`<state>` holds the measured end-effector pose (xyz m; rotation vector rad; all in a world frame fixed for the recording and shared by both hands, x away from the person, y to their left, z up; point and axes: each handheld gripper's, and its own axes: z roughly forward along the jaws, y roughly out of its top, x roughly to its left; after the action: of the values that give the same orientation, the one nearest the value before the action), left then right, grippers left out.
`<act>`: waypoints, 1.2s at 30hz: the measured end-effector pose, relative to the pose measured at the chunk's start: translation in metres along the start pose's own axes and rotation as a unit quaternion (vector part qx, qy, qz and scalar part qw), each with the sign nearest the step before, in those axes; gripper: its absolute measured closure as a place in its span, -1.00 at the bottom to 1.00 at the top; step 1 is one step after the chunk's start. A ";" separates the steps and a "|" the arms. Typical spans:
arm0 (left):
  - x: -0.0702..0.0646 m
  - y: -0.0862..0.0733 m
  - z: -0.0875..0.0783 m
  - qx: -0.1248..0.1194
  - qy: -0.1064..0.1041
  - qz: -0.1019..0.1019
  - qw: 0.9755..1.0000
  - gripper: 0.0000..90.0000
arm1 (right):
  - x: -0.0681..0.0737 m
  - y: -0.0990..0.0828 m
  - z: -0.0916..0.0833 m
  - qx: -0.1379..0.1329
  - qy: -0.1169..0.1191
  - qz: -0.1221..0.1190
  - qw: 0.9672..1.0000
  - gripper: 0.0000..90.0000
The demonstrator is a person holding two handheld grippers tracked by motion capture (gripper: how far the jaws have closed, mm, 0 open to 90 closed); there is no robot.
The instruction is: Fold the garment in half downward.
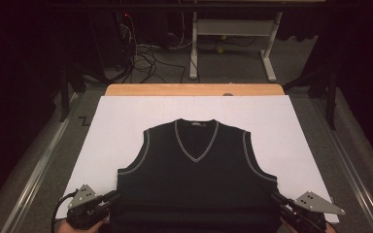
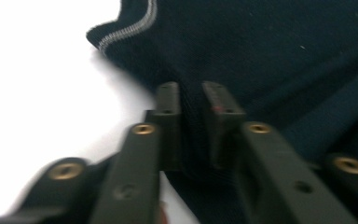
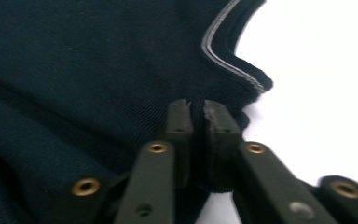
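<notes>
Black left gripper (image 1: 108,200) and right gripper (image 1: 278,200) — brass-coloured screws, seemingly grey plates.

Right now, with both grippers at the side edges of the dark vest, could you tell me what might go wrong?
1. The left gripper has only a thin fold of the vest between its fingers; the knit could slip out.
2. The right gripper bites right at the side seam under the armhole, so it could lose the edge.
3. Uneven pulling may skew the vest on the white sheet.

— What sort of place is this?
— A lab or recording room: a dim space with grey carpet floor (image 1: 233,68), tangled black cables (image 1: 143,60) and a white metal desk frame (image 1: 233,41) behind.
— And the bench?
— A wooden table (image 1: 194,90) under a white sheet (image 1: 121,126), between metal rails (image 1: 39,167).
</notes>
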<state>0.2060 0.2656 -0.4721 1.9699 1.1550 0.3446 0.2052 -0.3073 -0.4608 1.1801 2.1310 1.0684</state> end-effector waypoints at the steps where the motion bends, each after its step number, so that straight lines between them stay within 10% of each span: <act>1: 0.000 0.000 0.000 0.000 0.000 0.000 1.000 0.35 | 0.000 0.000 0.000 0.000 0.000 0.000 1.000 0.68; 17: 0.017 0.010 0.011 -0.059 0.003 -0.009 0.998 -0.43 | -0.017 0.009 0.010 -0.061 -0.012 0.047 0.997 -0.23; 36: 0.040 0.041 0.042 -0.049 -0.005 -0.014 0.999 -1.00 | -0.034 0.039 0.054 -0.065 -0.028 0.055 0.996 -1.00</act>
<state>0.2768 0.2665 -0.4745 1.8675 1.1375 0.3698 0.2798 -0.3025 -0.4593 1.2619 1.9420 1.1888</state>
